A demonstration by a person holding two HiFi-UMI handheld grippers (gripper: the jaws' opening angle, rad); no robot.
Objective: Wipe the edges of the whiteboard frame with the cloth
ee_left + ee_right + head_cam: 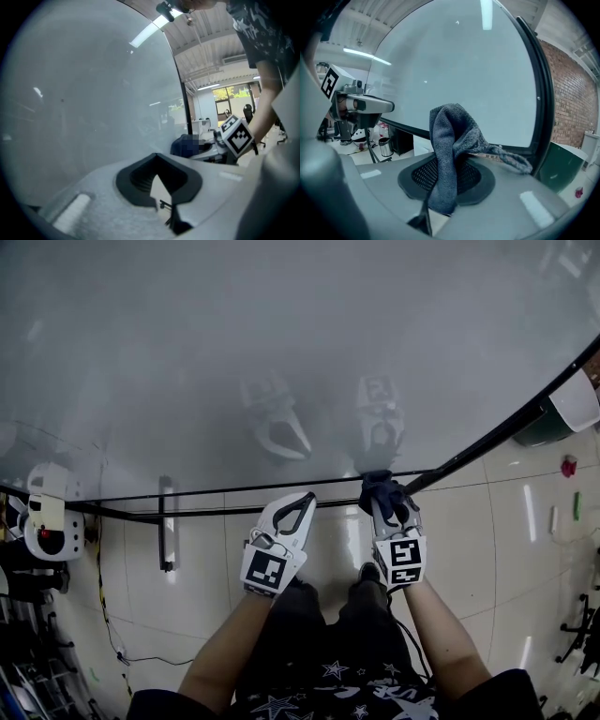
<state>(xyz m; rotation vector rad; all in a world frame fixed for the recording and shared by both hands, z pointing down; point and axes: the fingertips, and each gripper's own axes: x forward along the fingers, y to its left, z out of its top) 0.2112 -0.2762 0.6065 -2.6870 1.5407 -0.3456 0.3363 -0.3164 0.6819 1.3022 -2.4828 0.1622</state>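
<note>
The whiteboard (281, 352) fills the upper head view, its black frame (234, 491) running along the bottom and up the right side. My right gripper (389, 507) is shut on a dark grey cloth (382, 487), which sits at the bottom frame rail close to the lower right corner. In the right gripper view the cloth (452, 140) bunches up between the jaws of the right gripper (450, 164), with the frame (541, 93) just beyond. My left gripper (305, 501) hangs beside it to the left, shut and holding nothing, just below the rail. In its own view, the left gripper (157, 157) faces the board.
A stand foot (167, 521) of the board reaches out over the tiled floor at the left. A white device with a red part (47, 521) sits at the far left. A green bin (562, 164) stands by the brick wall to the right. Cables lie on the floor.
</note>
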